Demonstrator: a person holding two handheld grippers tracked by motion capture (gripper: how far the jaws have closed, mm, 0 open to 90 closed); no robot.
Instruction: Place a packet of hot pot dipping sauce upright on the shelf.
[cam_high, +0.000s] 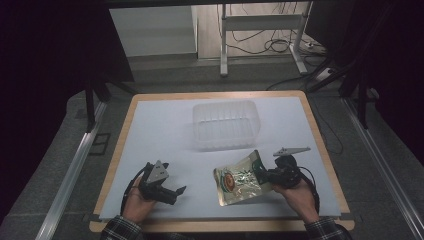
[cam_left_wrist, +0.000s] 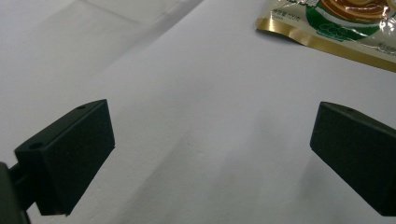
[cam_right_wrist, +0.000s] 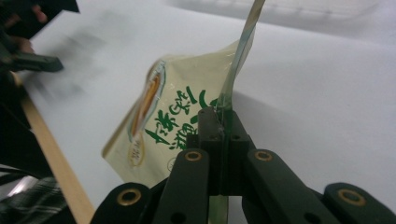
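2 hand-held grippers over the worktop (cam_high: 165, 125). Likely step: lifting the pouch (cam_high: 239, 180) toward the tub (cam_high: 226, 124); best done by keeping the pinch firm on the edge seal and raising slowly so the foil doesn't slip or swing. Right hand-held gripper (cam_right_wrist: 223, 122) is clamped fully on the pouch's edge, pouch tilted up near the front right. Left hand-held gripper (cam_high: 175, 192) is spread wide, holding nothing, just above bare worktop.

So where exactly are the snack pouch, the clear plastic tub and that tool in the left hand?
snack pouch (cam_high: 236, 181), high view, on its printed front.
clear plastic tub (cam_high: 226, 125), high view, on its near wall.
left gripper (cam_high: 176, 192), high view, midway between its open fingers.
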